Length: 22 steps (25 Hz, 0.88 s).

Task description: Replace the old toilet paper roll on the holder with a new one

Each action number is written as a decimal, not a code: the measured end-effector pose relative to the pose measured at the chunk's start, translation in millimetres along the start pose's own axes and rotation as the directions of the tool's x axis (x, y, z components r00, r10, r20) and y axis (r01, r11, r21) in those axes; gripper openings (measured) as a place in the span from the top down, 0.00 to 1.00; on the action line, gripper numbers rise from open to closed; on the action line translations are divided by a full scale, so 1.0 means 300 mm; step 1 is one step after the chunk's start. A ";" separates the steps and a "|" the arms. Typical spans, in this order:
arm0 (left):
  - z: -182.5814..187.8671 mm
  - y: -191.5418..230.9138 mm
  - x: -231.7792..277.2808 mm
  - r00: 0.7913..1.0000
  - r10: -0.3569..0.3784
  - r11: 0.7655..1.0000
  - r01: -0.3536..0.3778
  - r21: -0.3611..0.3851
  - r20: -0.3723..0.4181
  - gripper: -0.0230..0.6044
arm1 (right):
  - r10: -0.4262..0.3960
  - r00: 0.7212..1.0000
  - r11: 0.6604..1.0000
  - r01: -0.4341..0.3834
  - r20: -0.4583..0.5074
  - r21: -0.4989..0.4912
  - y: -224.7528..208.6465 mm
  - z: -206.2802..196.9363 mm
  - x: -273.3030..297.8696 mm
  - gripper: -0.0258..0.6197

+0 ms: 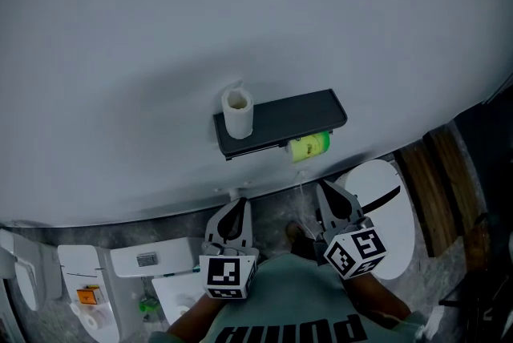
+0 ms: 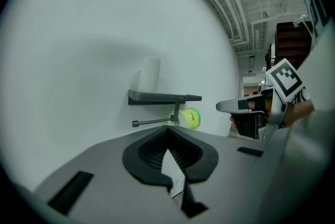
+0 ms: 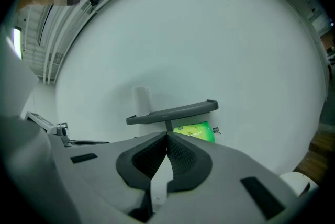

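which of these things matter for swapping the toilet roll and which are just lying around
For the job:
- wall holder
- green roll on the bar under it
- white roll standing on top of the holder

Just around:
- white oval lid
- white box with a grey button
- wooden planks

The wall (image 1: 240, 5) is a plain pale grey; against it the holder's shelf (image 1: 284, 119) is dark charcoal, with a white toilet paper roll (image 1: 237, 110) on top and a bright yellow-green wrapped roll (image 1: 309, 146) below. The left gripper (image 1: 232, 209) and right gripper (image 1: 330, 195) are mid-grey with black ribbed pads, each with a cube (image 1: 227, 273) patterned in black-and-white squares. The toilet lid (image 1: 393, 225) is white with a black stripe, the floor (image 1: 272, 215) mottled grey, the planks (image 1: 437, 189) brown.
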<state>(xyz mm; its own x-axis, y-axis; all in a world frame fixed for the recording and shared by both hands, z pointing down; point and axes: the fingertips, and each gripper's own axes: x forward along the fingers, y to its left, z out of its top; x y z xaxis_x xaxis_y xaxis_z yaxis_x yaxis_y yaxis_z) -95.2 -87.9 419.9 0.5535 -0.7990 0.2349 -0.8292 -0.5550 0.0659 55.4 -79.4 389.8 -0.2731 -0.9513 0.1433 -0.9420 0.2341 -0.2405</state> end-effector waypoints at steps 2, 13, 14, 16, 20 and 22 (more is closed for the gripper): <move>-0.004 -0.003 -0.015 1.000 -0.014 1.000 0.014 -0.007 0.002 0.96 | -0.010 1.000 1.000 0.010 -0.002 -0.011 0.014 -0.002 -0.010 0.95; -0.020 -0.061 -0.055 0.998 -0.055 0.998 0.055 -0.020 0.004 0.96 | -0.029 0.999 0.998 0.027 -0.021 -0.064 0.043 -0.018 -0.078 0.95; -0.017 -0.067 -0.060 0.999 -0.051 0.999 0.052 -0.016 0.006 0.96 | -0.026 1.000 0.997 0.025 -0.017 -0.069 0.043 -0.015 -0.084 0.95; -0.011 -0.082 -0.071 0.999 -0.044 0.999 0.044 -0.006 0.007 0.96 | -0.018 1.000 0.997 0.017 -0.009 -0.081 0.045 -0.010 -0.096 0.95; 0.003 -0.128 -0.087 1.000 -0.029 1.000 0.029 0.013 0.012 0.96 | 0.001 1.000 0.995 -0.001 -0.004 -0.101 0.035 -0.009 -0.132 0.95; 0.008 -0.164 -0.093 1.000 -0.021 1.000 0.020 0.015 0.022 0.96 | 0.008 1.000 0.995 -0.009 -0.003 -0.099 0.018 -0.008 -0.158 0.95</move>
<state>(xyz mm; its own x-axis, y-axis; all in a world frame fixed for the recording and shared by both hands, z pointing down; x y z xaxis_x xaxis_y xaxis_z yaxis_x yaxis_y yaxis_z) -69.6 -38.8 407.7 0.5722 -0.7922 0.2121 -0.8165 -0.5747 0.0560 62.8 -32.5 383.9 -0.2814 -0.9487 0.1443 -0.9543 0.2609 -0.1458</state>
